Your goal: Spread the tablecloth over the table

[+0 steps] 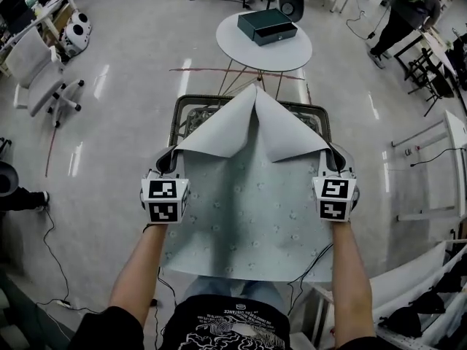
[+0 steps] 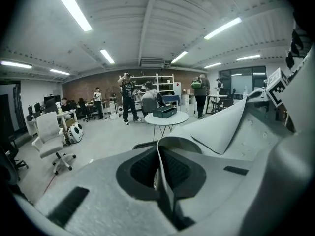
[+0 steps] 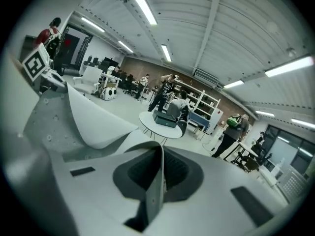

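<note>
1. We are pinching the pale grey-green, faintly patterned tablecloth (image 1: pixel 248 217) with both tools. The fingers of the left gripper (image 1: pixel 170 159) are closing tight on its left edge, and a thin fold of cloth is standing upright between them.
2. The fingers of the right gripper (image 1: pixel 333 159) are clamping the right edge the same way, pressed together with only the cloth's edge between them.
3. The cloth is lying stretched between the two pairs of fingers. Behind them it is running back towards our body and draping over the near side of the desk.
4. Just ahead of the fingers, the two far corners are folding back over the cloth and showing a plain pale underside. They are meeting in a peak midway between the fingers.
5. Beyond that fold, the dark metal-framed mesh desk (image 1: pixel 193 115) is showing bare.
6. Farther ahead of the fingers, a round white desk (image 1: pixel 292 53) is carrying a dark green rectangular box (image 1: pixel 267 26).
</note>
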`<state>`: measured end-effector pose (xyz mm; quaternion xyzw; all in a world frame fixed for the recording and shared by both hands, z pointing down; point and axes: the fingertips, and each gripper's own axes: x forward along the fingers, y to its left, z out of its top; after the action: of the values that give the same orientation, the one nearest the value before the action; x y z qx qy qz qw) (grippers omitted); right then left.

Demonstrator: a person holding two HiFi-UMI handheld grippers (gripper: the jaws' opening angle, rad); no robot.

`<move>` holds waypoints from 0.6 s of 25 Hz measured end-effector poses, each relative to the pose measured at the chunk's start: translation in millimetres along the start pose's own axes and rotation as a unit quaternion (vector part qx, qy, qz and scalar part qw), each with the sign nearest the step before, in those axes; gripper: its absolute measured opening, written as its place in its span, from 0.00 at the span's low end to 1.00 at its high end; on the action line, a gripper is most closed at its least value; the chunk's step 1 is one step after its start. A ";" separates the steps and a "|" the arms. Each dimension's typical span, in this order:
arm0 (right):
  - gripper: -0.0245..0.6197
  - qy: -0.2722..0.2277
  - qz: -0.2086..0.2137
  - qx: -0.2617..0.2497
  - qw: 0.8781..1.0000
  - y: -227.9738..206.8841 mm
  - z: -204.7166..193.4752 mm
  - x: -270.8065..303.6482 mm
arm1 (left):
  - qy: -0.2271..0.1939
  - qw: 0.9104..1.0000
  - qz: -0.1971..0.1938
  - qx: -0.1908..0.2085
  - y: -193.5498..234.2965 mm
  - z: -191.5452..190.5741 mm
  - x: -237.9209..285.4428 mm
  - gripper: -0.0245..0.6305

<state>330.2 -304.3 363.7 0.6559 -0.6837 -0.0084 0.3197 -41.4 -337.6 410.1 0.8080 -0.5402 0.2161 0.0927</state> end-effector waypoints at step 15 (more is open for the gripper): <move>0.05 -0.008 0.031 -0.008 0.999 -7.0 -16.1 54.6 | 0.026 0.998 0.061 -0.008 9.8 -22.7 0.7 0.05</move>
<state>347.2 -348.0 396.8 0.6314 -0.7062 -0.0092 0.3201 -55.8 -333.4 429.7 0.7666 -0.5878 0.2383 0.1002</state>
